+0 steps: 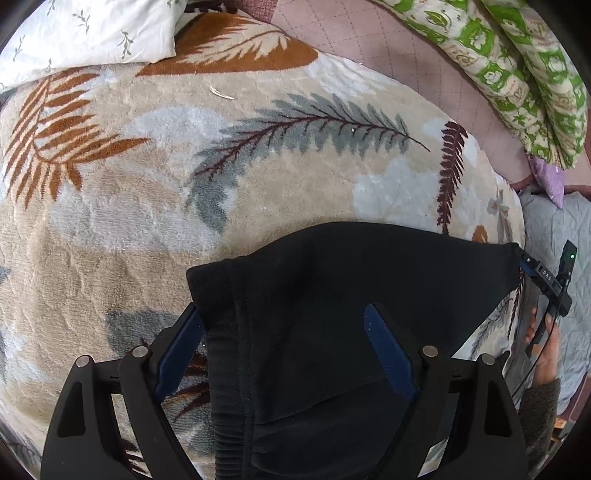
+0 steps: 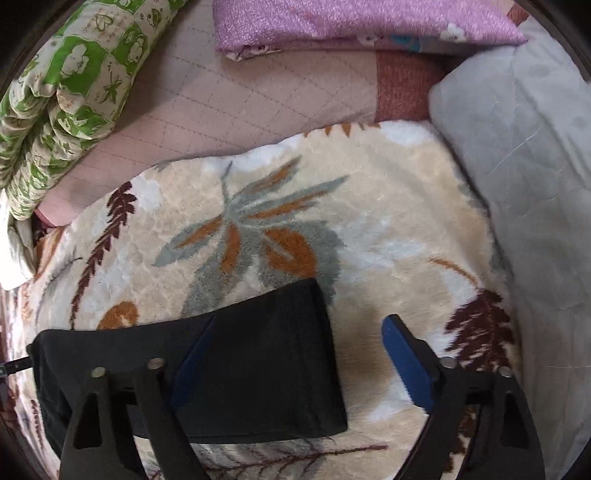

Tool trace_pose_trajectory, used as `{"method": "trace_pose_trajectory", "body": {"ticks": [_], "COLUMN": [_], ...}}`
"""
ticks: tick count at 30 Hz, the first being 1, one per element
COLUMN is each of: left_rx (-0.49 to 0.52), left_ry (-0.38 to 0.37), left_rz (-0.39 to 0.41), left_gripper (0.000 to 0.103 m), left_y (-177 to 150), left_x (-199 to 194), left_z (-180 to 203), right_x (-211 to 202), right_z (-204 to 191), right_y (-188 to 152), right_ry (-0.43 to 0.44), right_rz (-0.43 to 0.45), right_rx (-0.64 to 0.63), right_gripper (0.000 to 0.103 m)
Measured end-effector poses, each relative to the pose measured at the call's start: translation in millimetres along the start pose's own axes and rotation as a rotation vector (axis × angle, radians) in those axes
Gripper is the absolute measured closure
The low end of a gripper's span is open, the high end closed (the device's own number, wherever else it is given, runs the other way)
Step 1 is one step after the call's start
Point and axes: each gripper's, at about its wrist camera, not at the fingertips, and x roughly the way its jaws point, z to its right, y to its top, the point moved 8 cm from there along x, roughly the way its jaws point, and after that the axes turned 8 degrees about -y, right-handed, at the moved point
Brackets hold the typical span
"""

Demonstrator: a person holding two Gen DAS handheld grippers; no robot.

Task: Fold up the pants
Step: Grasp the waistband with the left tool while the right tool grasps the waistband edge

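Black pants (image 1: 332, 295) lie folded on a beige leaf-patterned blanket (image 1: 147, 184). In the left wrist view my left gripper (image 1: 284, 321) is open, its blue-padded fingers (image 1: 388, 350) spread over the waistband end of the pants. In the right wrist view the pants (image 2: 258, 369) show as a flat black fold. My right gripper (image 2: 299, 332) is open over its right edge, one finger above the cloth, the other finger (image 2: 406, 362) above the blanket (image 2: 369, 221). The right gripper also shows at the far right of the left wrist view (image 1: 550, 284), held by a hand.
A white leaf-print pillow (image 1: 85, 33) lies at the back left. A green-and-white quilt (image 1: 517, 62) and a pink quilted sheet (image 2: 258, 107) lie beyond the blanket. A purple folded cloth (image 2: 351, 26) and a grey quilt (image 2: 535, 166) lie at the right.
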Motion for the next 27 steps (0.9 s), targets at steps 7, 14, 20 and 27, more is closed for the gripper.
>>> {"method": "trace_pose_trajectory", "body": {"ticks": [7,14,20,27], "left_rx": [0.024,-0.055,-0.07,-0.081], "left_ry": [0.052,0.075,0.069,0.046], "left_rz": [0.027,0.077,0.146,0.227], "left_gripper": [0.036,0.081,0.081,0.081], "left_y": [2.4,8.5,3.8,-2.8], "left_x": [2.3,-9.8,-28.7,-57.1], "left_z": [0.9,-14.3,-10.5,1.6], "right_x": [12.5,-3.3,-27.3,-54.5], "right_z": [-10.8,-8.3,-10.4,-9.5], "right_y": [-2.7,-1.2,-4.1,-12.0], "right_ry": [0.005,0.025,0.012,-0.021], "right_rz": [-0.017,0.026,0.072,0.112], "right_rx": [-0.028,-0.047,-0.093,-0.143], "right_gripper": [0.056,0.088,0.089,0.089]}}
